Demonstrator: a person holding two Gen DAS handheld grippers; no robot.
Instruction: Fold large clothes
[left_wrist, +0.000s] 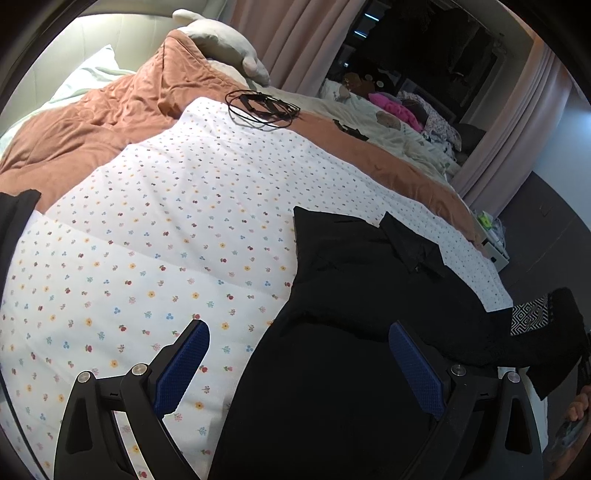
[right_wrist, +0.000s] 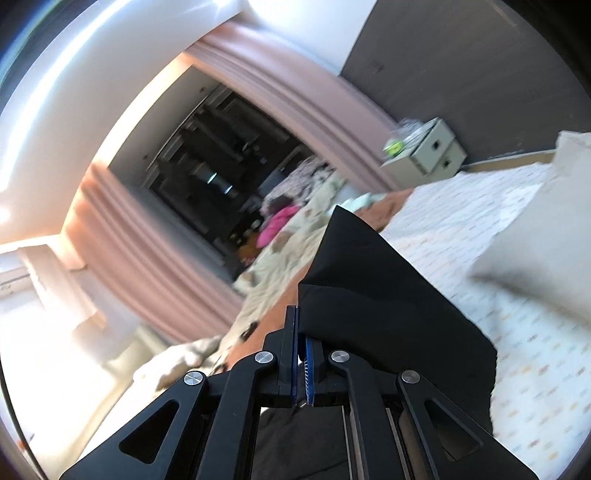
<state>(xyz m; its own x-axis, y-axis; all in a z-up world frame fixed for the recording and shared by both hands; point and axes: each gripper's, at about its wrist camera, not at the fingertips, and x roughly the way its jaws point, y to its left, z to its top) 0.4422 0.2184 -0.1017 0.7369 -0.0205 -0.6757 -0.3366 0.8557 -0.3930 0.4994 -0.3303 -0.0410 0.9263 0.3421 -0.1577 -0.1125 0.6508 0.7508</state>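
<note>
A large black garment (left_wrist: 351, 295) lies on the white flowered quilt (left_wrist: 166, 229) of a bed, its collar toward the far right. My left gripper (left_wrist: 299, 354) is open, its blue pads (left_wrist: 184, 365) wide apart just above the garment's near edge, holding nothing. One sleeve with a patterned cuff (left_wrist: 532, 317) is lifted off to the right. My right gripper (right_wrist: 301, 332) is shut on a fold of the black garment (right_wrist: 376, 288) and holds it up in the air above the bed. The right wrist view is blurred.
An orange blanket (left_wrist: 110, 122) and pillows (left_wrist: 221, 44) lie at the bed's head. A coil of black cable (left_wrist: 262, 107) sits on the quilt's far edge. Pink curtains (right_wrist: 122, 251), a small white drawer unit (right_wrist: 428, 147) and piled clothes (right_wrist: 277, 221) stand beyond the bed.
</note>
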